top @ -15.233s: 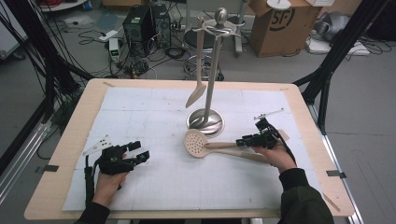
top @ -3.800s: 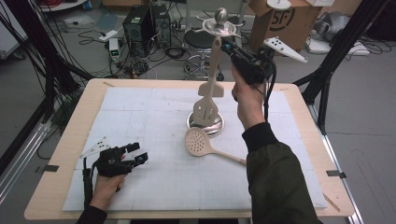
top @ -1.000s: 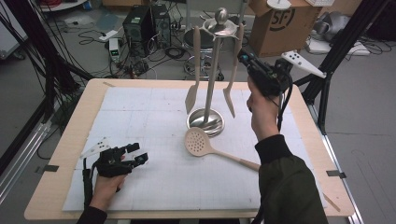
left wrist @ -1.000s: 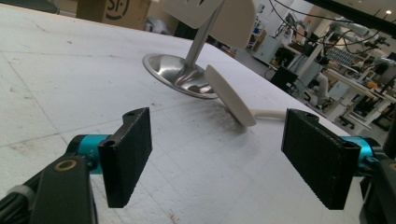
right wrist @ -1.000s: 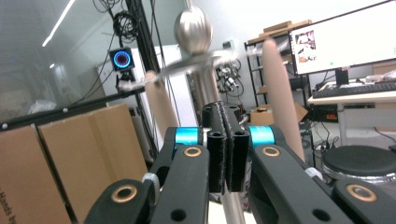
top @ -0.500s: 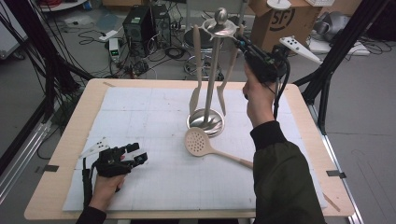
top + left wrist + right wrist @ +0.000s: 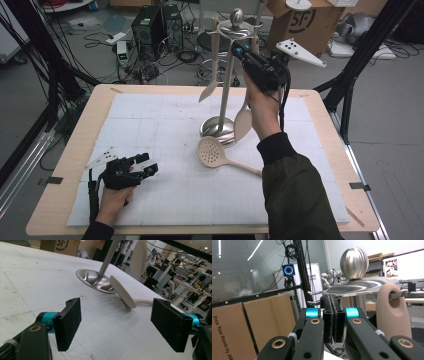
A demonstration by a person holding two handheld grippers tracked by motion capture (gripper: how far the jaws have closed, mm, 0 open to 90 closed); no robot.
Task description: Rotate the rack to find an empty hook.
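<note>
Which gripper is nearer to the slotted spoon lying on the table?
Left. The left gripper rests on the table beside the slotted spoon; the right gripper is raised by the stand's top.

Your right hand [image 7: 262, 107] and sleeve covered most of the utensil [image 7: 243, 122] hanging on the right of the stand [image 7: 227, 75], and hid the end of the slotted spoon's [image 7: 215, 152] handle. In the left gripper view the stand's pole [image 7: 108, 257] ran off the top edge, and the hanging utensil's blade [image 7: 139, 256] was cut there too. In the right gripper view the hung handle [image 7: 393, 312] was cut off at the bottom, behind your right gripper [image 7: 333, 315].
</note>
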